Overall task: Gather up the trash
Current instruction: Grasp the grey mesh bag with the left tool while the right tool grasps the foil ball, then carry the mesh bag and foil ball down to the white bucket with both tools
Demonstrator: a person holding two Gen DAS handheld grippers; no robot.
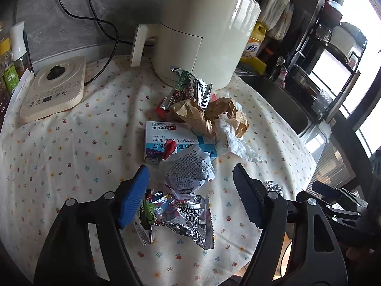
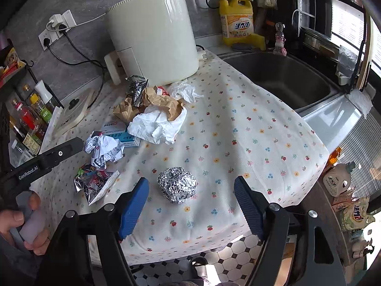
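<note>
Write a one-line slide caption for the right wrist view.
Open right gripper poised around a crumpled foil ball on the floral tablecloth, other trash behind.

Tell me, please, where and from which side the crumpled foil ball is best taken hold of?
Probably across the middle of the foil ball, coming down from above. It is rounded, sits alone on the flowered cloth, and already lies between the open right gripper fingers.
</note>
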